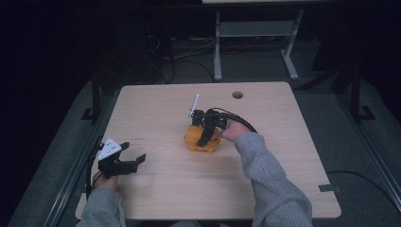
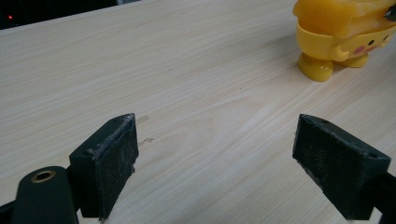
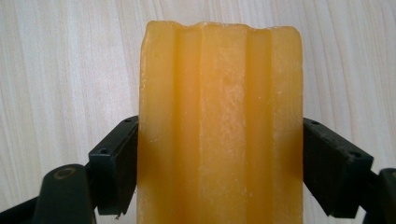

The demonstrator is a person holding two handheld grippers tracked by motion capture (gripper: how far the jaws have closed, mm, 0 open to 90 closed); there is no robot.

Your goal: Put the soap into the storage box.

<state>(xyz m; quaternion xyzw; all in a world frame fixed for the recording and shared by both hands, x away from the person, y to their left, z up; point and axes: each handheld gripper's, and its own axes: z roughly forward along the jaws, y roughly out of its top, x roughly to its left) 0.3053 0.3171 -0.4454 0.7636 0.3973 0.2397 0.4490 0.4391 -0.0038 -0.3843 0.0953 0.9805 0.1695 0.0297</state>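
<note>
A yellow toy-shaped holder with stubby feet and pink cheeks stands at the table's middle. An orange ridged block rests in its top. My right gripper reaches down onto it from the right, and in the right gripper view its two jaws press against the block's two sides. My left gripper hovers near the table's front left, well apart from the holder. Its jaws stand wide open over bare wood, with nothing between them.
The light wooden table has a round cable hole at its back edge. A strip of grey tape sits near the front right corner. White desk legs and cables lie on the dark floor behind.
</note>
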